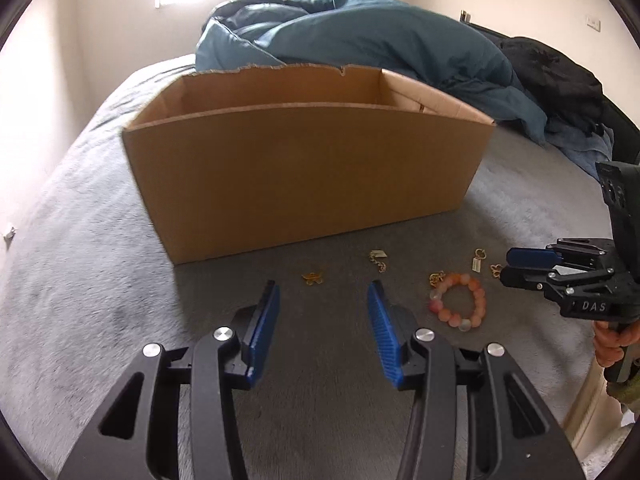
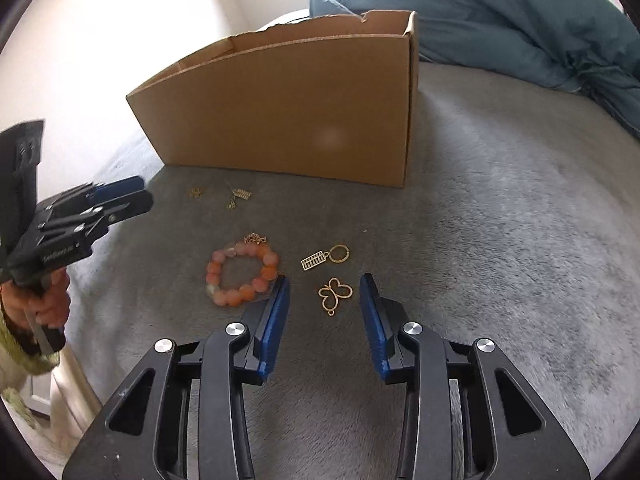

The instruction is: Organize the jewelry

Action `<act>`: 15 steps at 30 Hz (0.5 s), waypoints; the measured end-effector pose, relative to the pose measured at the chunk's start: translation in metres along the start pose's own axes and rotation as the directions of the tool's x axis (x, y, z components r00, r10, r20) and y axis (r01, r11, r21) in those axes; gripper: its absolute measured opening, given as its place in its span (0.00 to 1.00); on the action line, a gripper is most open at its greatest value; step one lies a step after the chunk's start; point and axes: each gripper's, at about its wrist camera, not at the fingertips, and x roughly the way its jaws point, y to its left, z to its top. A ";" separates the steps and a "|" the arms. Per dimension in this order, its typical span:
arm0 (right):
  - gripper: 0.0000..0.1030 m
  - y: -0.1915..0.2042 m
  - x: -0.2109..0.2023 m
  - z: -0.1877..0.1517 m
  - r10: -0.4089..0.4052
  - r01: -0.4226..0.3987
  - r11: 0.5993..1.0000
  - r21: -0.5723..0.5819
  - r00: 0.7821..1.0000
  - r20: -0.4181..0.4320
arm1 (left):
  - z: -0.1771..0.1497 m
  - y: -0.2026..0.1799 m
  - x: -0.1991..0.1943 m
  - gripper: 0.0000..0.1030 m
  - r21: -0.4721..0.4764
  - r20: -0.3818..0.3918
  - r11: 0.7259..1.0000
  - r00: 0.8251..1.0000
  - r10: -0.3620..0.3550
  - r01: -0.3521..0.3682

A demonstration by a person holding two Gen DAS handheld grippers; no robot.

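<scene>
Six pieces of jewelry lie scattered on a grey plush bedcover [image 2: 500, 208], in front of an open cardboard box [image 1: 304, 176] with a ragged top edge. Behind the box, a teal duvet [image 1: 360, 36] is heaped up.

Largest of the pieces is a beaded bracelet [image 2: 241, 276], a ring of round orange and pink beads with a few pale translucent ones, and a short gold chain [image 2: 255, 239] bunched at its far edge. Just to its right sits a gold abacus-shaped charm on a ring [image 2: 325, 258], and nearer the camera a gold wire butterfly pendant [image 2: 335, 295], an open outline with a small loop at one end. Closer to the box lie a gold chain with a small rectangular tag [image 1: 377, 259] and a tiny amber-gold piece [image 1: 312, 277], too small to make out.

Blue pads of the right gripper [image 2: 324, 284] stand apart, with the butterfly between the tips, untouched. The left gripper [image 1: 323, 292] hangs parted over bare cover, gripping nothing, the tiny gold piece just beyond its left fingertip. A hand [image 2: 44, 304] holds its grip.
</scene>
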 end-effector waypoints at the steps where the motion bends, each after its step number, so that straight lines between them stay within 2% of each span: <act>1: 0.33 0.000 0.002 -0.001 -0.001 0.001 1.000 -0.008 1.000 -0.002 | 0.001 0.001 0.003 0.43 0.003 -0.005 1.000 1.000 -0.002 0.002; 7: 0.30 -0.004 0.010 -0.003 0.007 -0.007 1.000 -0.020 1.000 0.002 | 0.010 0.003 0.029 0.41 0.013 -0.037 1.000 0.999 -0.019 0.019; 11: 0.29 -0.003 0.009 -0.005 0.009 -0.008 0.999 -0.043 1.000 0.012 | 0.011 0.002 0.044 0.30 0.024 -0.070 0.999 0.997 -0.042 0.043; 15: 0.27 -0.001 0.007 -0.007 0.009 -0.007 0.997 -0.079 1.000 0.021 | 0.011 0.003 0.051 0.25 0.029 -0.088 0.998 0.995 -0.052 0.055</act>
